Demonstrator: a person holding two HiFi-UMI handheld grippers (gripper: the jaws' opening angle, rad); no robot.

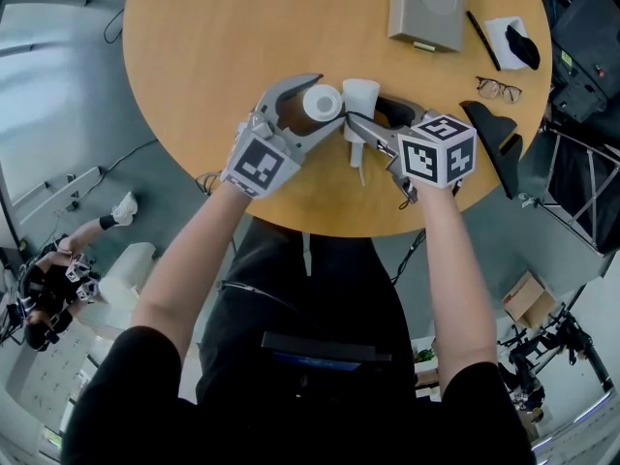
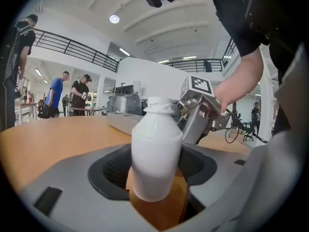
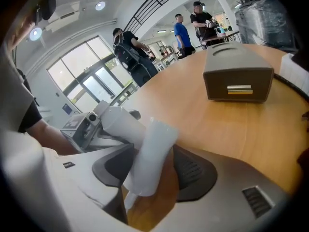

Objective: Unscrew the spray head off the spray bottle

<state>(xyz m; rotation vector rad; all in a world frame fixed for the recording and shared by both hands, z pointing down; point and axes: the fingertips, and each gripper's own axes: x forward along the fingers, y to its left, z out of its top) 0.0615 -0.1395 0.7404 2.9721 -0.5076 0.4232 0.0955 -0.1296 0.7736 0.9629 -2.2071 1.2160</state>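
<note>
The spray head [image 3: 150,151] is off the bottle [image 2: 155,153]. It sits tilted between the jaws of the right tongs [image 1: 363,129], leaning on one jaw with a gap at the other, so these tongs are open. Just beside it, the left tongs [image 1: 322,99] squeeze the white bottle, which stands upright with its neck bare. Both are near the front edge of the round wooden table [image 1: 242,27]. A gray box [image 1: 427,6] lies farther back.

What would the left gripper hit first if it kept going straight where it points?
Beyond the white plastic bottle it holds, the left gripper points at the right gripper, which has the white spray head between its jaws. That looks first in line, though depth is unclear.
</note>
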